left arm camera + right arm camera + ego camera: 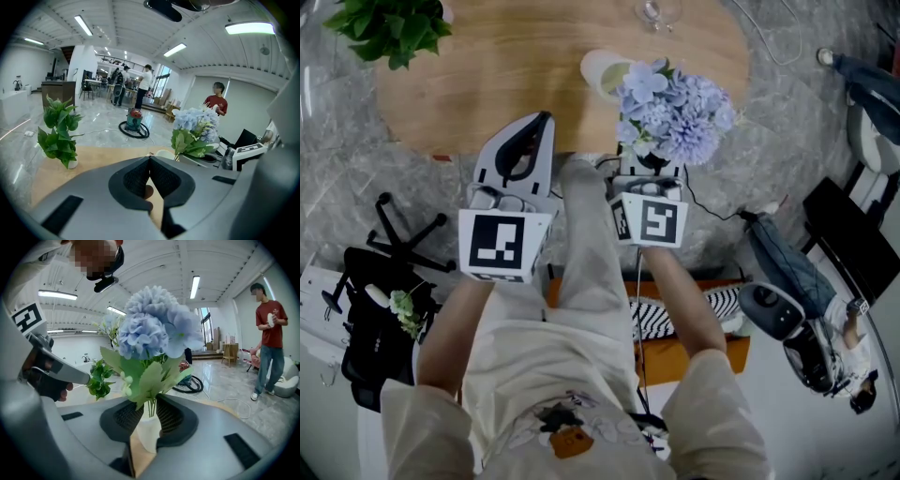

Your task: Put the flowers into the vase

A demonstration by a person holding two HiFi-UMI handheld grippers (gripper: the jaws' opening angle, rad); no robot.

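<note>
A bunch of pale blue hydrangea flowers with green leaves stands over the far edge of the round wooden table. Just left of it stands the white vase. In the right gripper view the thin green stems rise between the two pads of my right gripper, with a gap on each side, and the vase shows directly below them. The jaws stand open around the stems. In the head view the right gripper sits under the blooms. My left gripper hovers left of the vase, shut and empty.
A potted green plant stands at the table's far left and a clear glass at its far edge. A black office chair is on the floor at the left. A person in red stands at the right.
</note>
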